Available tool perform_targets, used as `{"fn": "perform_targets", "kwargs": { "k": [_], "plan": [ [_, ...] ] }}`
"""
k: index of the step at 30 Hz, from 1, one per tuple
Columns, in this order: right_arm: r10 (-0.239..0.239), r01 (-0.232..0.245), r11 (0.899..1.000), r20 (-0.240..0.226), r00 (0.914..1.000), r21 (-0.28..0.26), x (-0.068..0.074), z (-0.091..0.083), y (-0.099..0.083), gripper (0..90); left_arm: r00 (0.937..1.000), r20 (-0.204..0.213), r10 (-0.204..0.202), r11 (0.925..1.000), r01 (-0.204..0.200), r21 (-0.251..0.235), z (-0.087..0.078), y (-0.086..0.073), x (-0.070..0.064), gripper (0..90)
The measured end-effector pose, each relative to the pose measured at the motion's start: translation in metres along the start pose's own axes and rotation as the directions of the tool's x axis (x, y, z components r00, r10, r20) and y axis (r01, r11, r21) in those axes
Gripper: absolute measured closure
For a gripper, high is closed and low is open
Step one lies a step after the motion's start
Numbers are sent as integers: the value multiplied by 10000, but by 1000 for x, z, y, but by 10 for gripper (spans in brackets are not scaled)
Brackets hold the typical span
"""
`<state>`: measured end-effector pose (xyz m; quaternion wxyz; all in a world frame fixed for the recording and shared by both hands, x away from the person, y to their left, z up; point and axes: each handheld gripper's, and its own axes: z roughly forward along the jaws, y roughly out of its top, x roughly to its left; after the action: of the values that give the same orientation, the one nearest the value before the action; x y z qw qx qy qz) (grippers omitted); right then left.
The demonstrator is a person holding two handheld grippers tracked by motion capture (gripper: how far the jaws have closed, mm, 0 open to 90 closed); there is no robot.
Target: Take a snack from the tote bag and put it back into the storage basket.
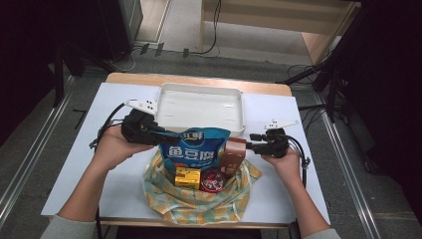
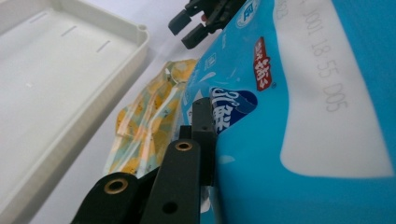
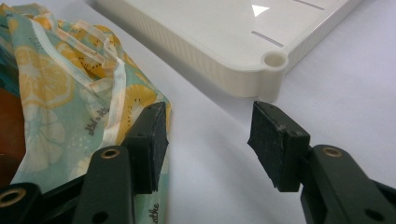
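Note:
A blue snack bag [image 1: 196, 148] stands upright in an open fruit-print cloth bag [image 1: 199, 201]. My left gripper [image 1: 166, 135] is shut on the snack bag's upper left edge. In the left gripper view one black jaw presses flat against the snack bag [image 2: 303, 116] and the other jaw is hidden behind it. My right gripper [image 1: 255, 141] hovers open just right of a brown box [image 1: 233, 155] in the cloth bag. In the right gripper view its pads [image 3: 275, 144] stand wide apart with nothing between them, over the white tabletop beside the cloth bag [image 3: 56, 93].
A white tray [image 1: 166, 102] lies empty behind the cloth bag, and its corner [image 3: 273, 60] is just ahead of my right gripper. A yellow box [image 1: 187, 178] and a round red tin [image 1: 212, 180] sit in the cloth bag. A white sheet [image 1: 124, 174] covers the table.

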<state>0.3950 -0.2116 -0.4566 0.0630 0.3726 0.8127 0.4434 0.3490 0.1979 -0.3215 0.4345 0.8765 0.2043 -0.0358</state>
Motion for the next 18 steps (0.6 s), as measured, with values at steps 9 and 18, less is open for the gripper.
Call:
{"fn": "perform_targets", "kwargs": {
  "k": [9, 18],
  "plan": [
    [72, -72, 10000, 10, 10000, 40, 0, -1, -1, 474, 9986, 10, -533, 9982, 533, -258, -1, -1, 6, 857],
    [206, -206, 9997, 21, 9998, 109, -2, -3, -2, 468, 9975, -378, -596, 9966, 574, -584, -1, 3, 5, 874]
  ]
}}
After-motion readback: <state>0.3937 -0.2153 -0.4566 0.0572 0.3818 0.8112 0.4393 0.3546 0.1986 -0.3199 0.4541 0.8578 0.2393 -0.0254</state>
